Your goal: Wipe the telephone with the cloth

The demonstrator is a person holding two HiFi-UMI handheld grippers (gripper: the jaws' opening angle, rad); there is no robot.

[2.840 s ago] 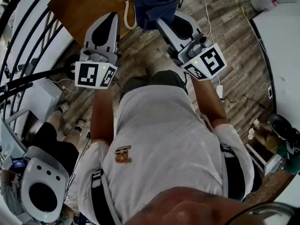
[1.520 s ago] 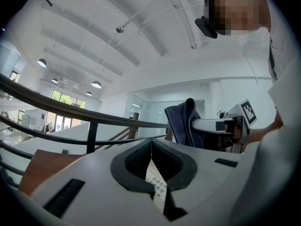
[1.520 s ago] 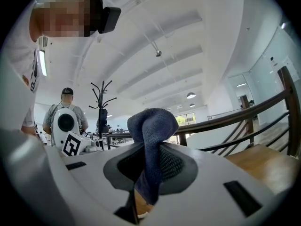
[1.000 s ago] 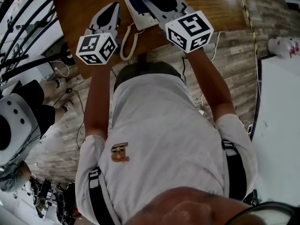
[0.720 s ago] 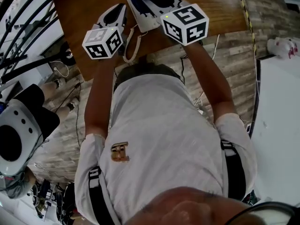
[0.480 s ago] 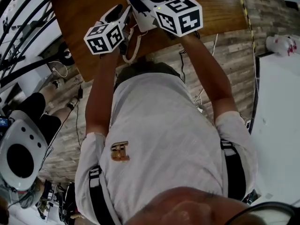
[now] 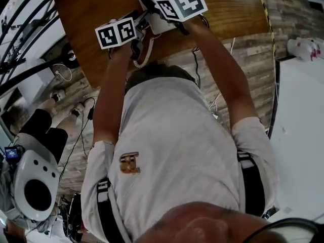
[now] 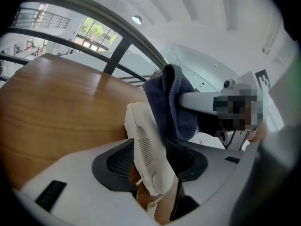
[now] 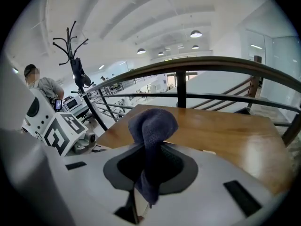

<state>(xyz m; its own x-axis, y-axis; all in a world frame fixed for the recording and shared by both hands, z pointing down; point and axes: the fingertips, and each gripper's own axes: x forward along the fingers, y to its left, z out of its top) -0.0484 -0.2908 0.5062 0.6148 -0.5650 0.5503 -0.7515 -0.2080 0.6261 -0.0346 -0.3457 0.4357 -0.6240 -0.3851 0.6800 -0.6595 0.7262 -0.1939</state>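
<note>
A white telephone (image 7: pixel 161 24) is seen near the front edge of the wooden surface (image 8: pixel 56 107), with its coiled cord (image 7: pixel 143 54) lying at that edge. The left claw (image 8: pixel 153 163) is spread wide, its jaws having just been opening. The white handset (image 8: pixel 146 145) is framed between them, tilted, its slotted face turned toward the left pad; no squeeze on it is seen. The right claw (image 9: pixel 149 168) is closed on a dark blue cloth (image 9: pixel 151 121), which is pinched between the pads and bulges out in a rounded fold beyond them. In the left gripper view the cloth is seen just behind the upper end of the handset, carried there by the right claw; whether the two touch cannot be told. In the head view both claws are held close together over the telephone.
</note>
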